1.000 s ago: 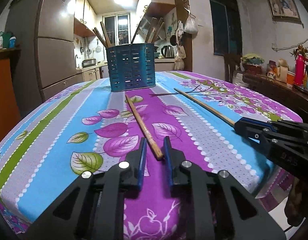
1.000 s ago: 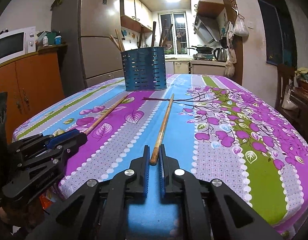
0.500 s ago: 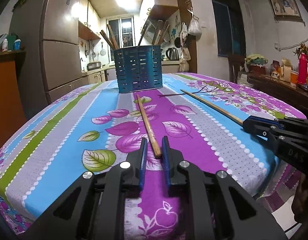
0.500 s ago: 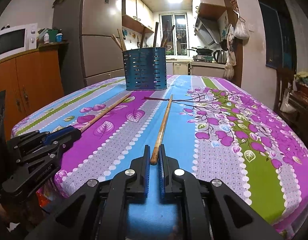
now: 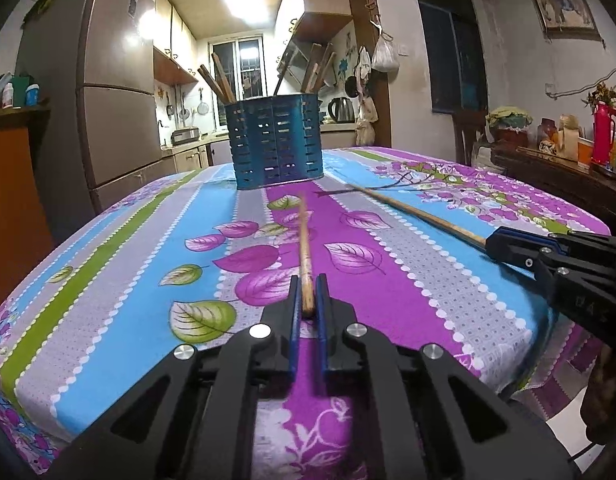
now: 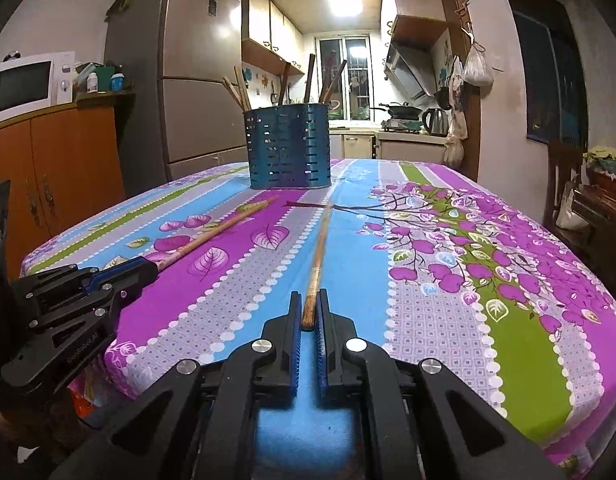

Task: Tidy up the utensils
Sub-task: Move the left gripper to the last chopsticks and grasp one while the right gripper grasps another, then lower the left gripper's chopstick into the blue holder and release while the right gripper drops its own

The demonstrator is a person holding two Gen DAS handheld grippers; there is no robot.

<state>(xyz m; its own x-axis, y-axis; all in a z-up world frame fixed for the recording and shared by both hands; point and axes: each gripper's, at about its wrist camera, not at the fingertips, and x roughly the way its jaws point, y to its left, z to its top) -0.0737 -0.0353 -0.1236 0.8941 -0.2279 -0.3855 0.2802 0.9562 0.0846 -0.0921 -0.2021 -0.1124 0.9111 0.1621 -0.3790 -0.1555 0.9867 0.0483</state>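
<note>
Black plastic gripper (image 5: 308, 300) bodies, blue ribbed pads, silver screws.

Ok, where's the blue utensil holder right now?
The blue utensil holder stands upright at the far middle of the table, dead ahead in both wrist views, just beyond the far tips of the two chopsticks.

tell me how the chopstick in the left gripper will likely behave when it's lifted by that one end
The left chopstick looks like a long, thin wooden stick, so probably stiff and light. The left gripper pinches only its near end, so the far tip may sag or swing. It looks round, so it might twist between the pads.
</note>
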